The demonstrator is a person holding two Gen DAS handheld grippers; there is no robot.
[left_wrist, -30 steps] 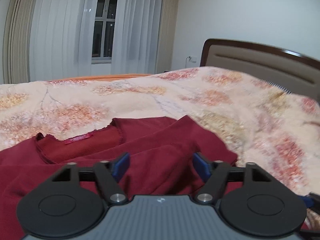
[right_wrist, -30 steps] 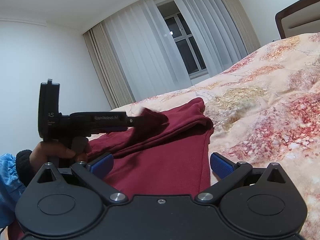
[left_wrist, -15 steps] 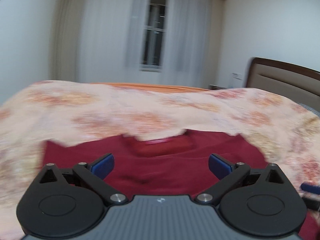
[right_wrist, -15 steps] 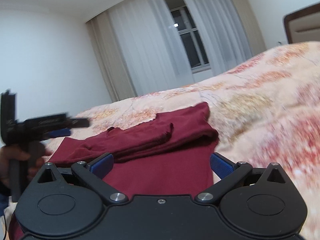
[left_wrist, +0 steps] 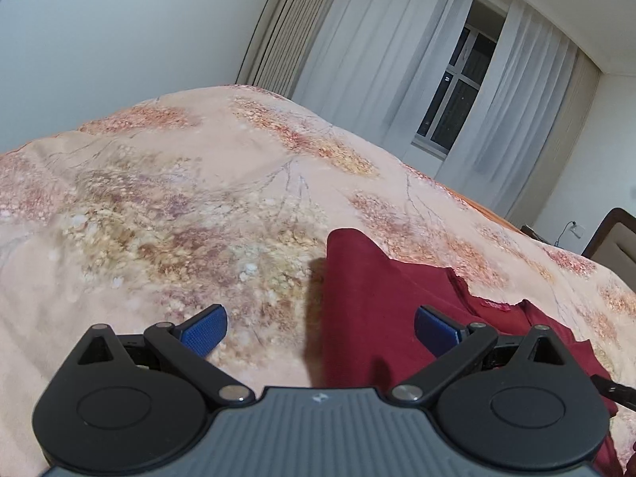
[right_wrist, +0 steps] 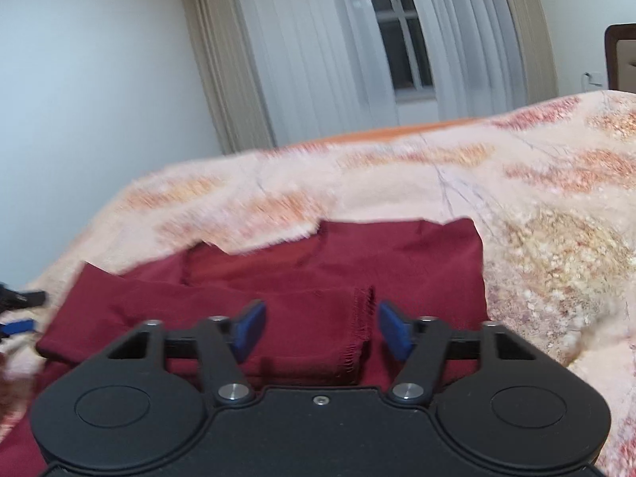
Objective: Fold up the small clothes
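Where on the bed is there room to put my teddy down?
Bare floral blanket left of the red top, toward the wall, and right of it. Crowded near the grippers, over the top.

White walls, sheer-curtained window, floral bedspread

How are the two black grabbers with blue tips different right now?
The left gripper has its blue pads spread wide; the right gripper has them much closer, having just been closing. The left one straddles the edge of the dark red shirt, half over the flowery blanket; the right one sits over the shirt's frayed cuff. Neither grips cloth.
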